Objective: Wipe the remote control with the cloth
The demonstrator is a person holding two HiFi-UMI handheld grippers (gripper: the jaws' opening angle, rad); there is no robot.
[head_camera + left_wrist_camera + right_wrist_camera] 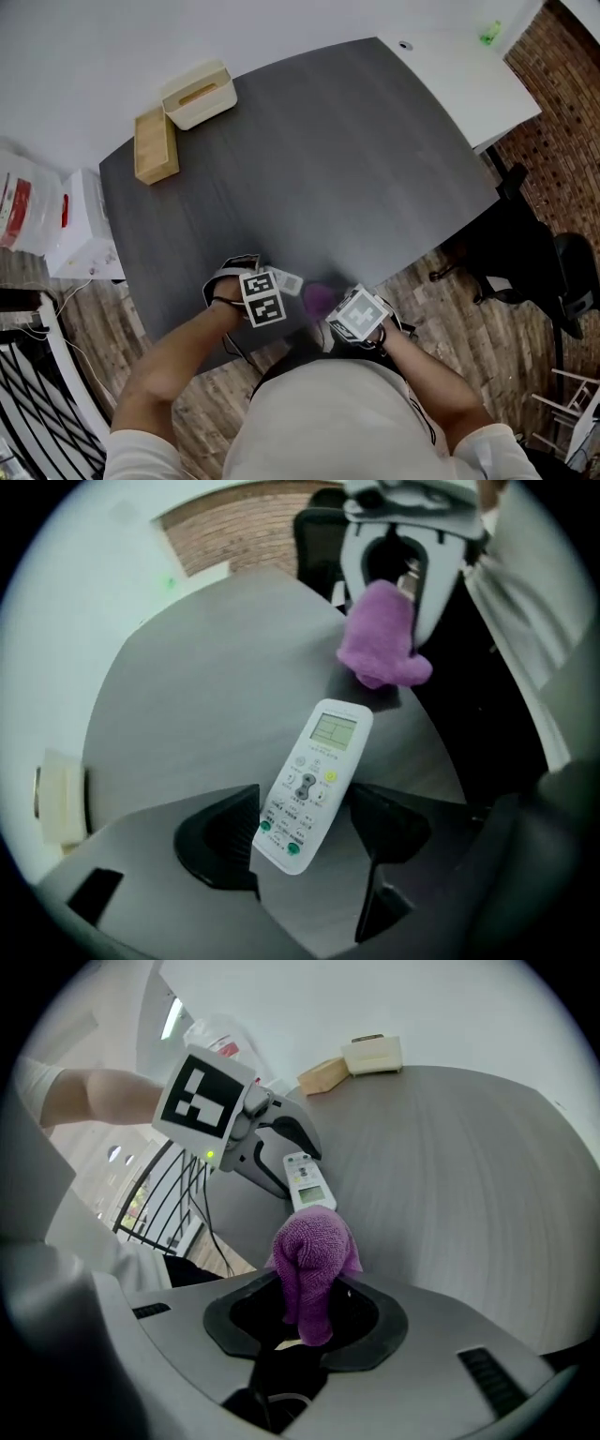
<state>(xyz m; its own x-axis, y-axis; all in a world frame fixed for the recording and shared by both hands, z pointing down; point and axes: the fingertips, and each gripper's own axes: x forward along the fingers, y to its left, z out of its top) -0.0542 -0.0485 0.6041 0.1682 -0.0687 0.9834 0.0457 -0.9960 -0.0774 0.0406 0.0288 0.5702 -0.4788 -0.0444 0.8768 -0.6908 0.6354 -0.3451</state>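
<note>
A white remote control (312,780) lies face up on the dark grey table (356,159), near its front edge. My left gripper (305,832) points straight down over it, open, with the remote's lower end between the jaws; a gap shows on the right side. In the head view the remote (289,281) peeks out beside the left gripper (274,287). My right gripper (305,1321) is shut on a bunched purple cloth (312,1260), which hangs just short of the remote's (305,1183) screen end. The cloth (317,298) shows between both grippers.
A wooden box (156,145) and a white tissue box (199,94) stand at the table's far left corner. A white table (469,75) adjoins at the back right. A black office chair (525,253) stands to the right; white packages (80,230) sit left of the table.
</note>
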